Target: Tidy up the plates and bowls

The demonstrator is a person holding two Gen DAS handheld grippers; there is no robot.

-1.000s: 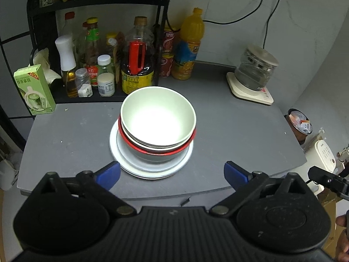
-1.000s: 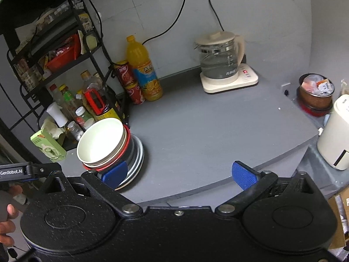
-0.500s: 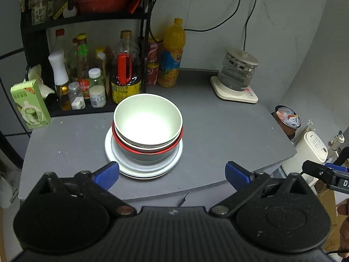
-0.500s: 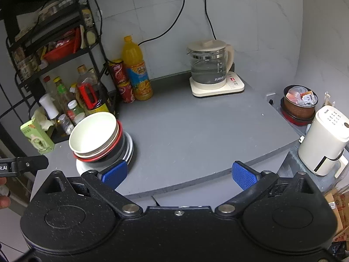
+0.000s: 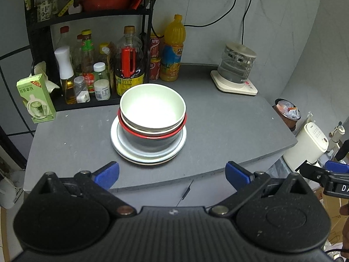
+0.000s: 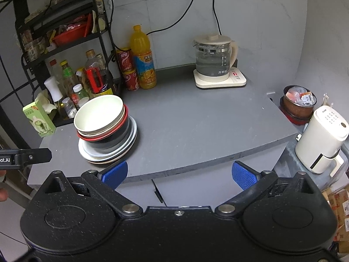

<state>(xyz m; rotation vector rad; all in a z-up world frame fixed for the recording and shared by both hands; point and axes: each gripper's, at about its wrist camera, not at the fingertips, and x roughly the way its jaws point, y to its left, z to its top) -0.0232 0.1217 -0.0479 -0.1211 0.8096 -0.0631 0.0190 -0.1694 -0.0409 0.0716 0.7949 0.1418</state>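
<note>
One stack stands on the grey counter (image 5: 218,131): a pale green bowl (image 5: 152,109) on top, nested in a red-rimmed dark bowl (image 5: 150,139), all on white plates (image 5: 148,156). The right wrist view shows the same stack, with the green bowl (image 6: 98,113), the dark bowl (image 6: 111,140) and the plates (image 6: 109,155) at left. My left gripper (image 5: 172,173) is open and empty, back over the counter's front edge, short of the stack. My right gripper (image 6: 178,173) is open too, nothing between its blue pads, off the front edge and right of the stack.
A black rack (image 5: 91,17) with oil and sauce bottles (image 5: 129,65) stands behind the stack. An orange drink bottle (image 5: 172,50), red cans, a glass kettle (image 5: 236,67) on its base and a green carton (image 5: 36,98) ring the counter. A white appliance (image 6: 322,139) sits off the right edge.
Both grippers have drawn back and up from the stack, so it looks smaller and farther off. The bowls and plates have not moved. Both stay open.
</note>
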